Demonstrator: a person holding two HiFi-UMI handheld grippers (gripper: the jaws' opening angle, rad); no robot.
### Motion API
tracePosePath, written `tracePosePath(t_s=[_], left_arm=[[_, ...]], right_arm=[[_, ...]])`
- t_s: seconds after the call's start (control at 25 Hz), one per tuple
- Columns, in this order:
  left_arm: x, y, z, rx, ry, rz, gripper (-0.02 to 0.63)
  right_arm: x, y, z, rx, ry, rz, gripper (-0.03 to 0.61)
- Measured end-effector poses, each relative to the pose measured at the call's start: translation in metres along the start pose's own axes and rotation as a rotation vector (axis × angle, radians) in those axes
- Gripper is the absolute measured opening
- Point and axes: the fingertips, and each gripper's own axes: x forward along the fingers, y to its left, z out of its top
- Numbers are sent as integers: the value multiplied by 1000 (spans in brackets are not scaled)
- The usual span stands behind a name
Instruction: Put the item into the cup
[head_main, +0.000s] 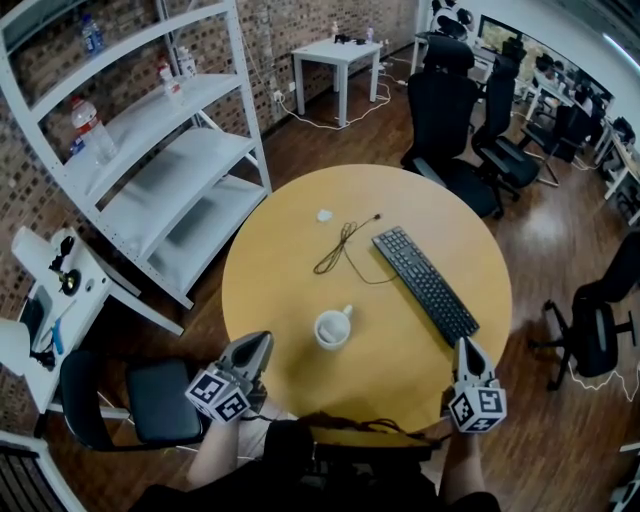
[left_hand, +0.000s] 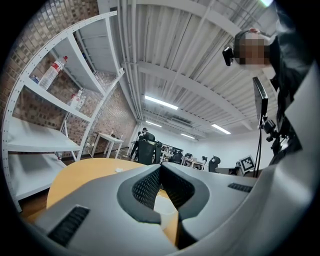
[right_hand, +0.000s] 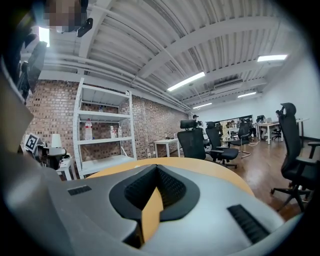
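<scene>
Two grippers sit in our hands at the near edge of the round table: the left gripper at that edge's left end, the right gripper at its right end. We see each pair of jaws pressed together with nothing between them. The white cup stands upright close to the near edge, just ahead of the left gripper. The small white item lies toward the far edge, well apart from the cup. A black cable lies between them, and a black keyboard runs toward the right edge.
</scene>
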Motion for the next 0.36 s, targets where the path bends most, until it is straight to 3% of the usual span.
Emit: tracePosePath(t_s=[0.36], left_arm=[[-3,0,1,2,-2,-1,-5]], right_arm=[[3,11,-5,-13,22,24,9]])
